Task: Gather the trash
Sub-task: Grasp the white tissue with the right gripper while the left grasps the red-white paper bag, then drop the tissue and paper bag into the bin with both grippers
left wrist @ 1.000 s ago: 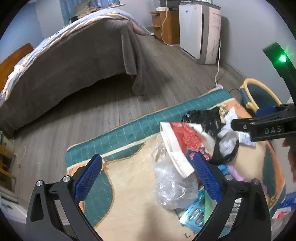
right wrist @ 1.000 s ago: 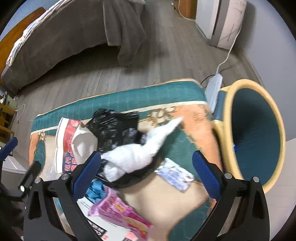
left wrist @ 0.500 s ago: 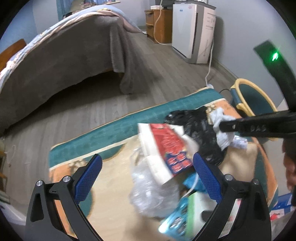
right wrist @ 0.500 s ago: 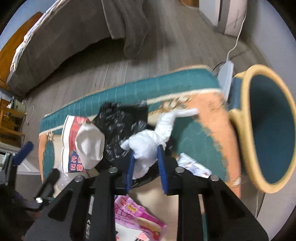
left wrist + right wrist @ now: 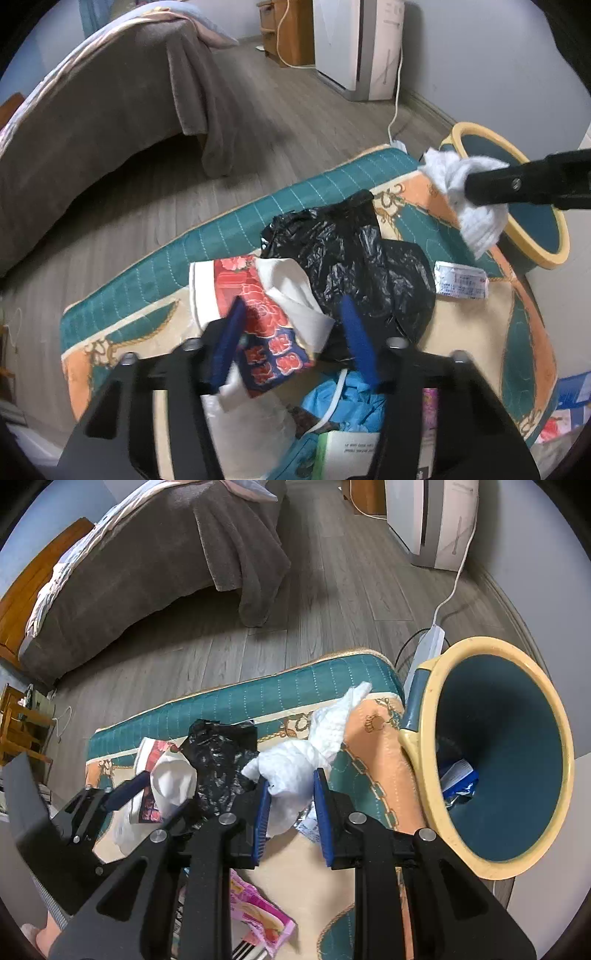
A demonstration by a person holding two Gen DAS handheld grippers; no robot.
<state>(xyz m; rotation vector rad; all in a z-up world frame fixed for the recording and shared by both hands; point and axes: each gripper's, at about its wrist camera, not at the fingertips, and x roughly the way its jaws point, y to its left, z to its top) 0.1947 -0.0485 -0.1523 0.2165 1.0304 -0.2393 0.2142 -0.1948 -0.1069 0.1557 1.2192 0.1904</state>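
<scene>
Right gripper [image 5: 290, 805] pinches a crumpled white tissue [image 5: 295, 764]; left gripper [image 5: 295, 339] is closing around a glossy red paper bag [image 5: 266, 314].

Both wrist cameras look steeply down, close over the shared mat [image 5: 236, 236].

Red characters are printed on the navy lower panel of the red floral paper bag [image 5: 266, 332], but they cannot be made out. Fine print is carried on the white label packet [image 5: 461, 282] and, upside down, on the pale green box [image 5: 343, 454]; neither is legible. No brand or number can be read.
</scene>
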